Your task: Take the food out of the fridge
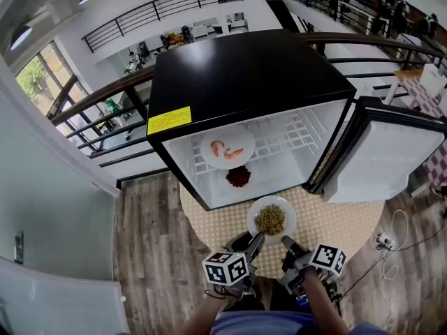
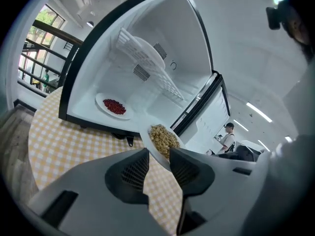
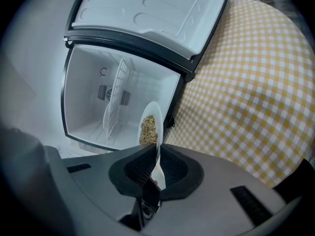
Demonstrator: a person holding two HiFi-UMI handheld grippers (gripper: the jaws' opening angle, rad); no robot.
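A white plate (image 1: pixel 253 223) of tan grains hangs just outside the open black fridge (image 1: pixel 244 68), above the checkered table. My left gripper (image 1: pixel 256 239) grips its near left rim, and my right gripper (image 1: pixel 286 241) its near right rim. In the left gripper view the plate (image 2: pixel 151 137) sits wedged between the jaws of the left gripper (image 2: pixel 158 156). The right gripper view shows the plate (image 3: pixel 155 109) edge on, with my right gripper (image 3: pixel 157 154) shut on it. A plate of shrimp (image 1: pixel 209 142) rests on the fridge's wire shelf. Red food (image 1: pixel 238 177) lies below it on the fridge floor.
The fridge door (image 1: pixel 391 159) stands open to the right. The fridge stands on a round table with a yellow checkered cloth (image 1: pixel 216 225). A power strip with cable (image 1: pixel 383 241) lies on the wooden floor. Behind the fridge runs a railing (image 1: pixel 105 100). A person (image 2: pixel 227 137) stands far off.
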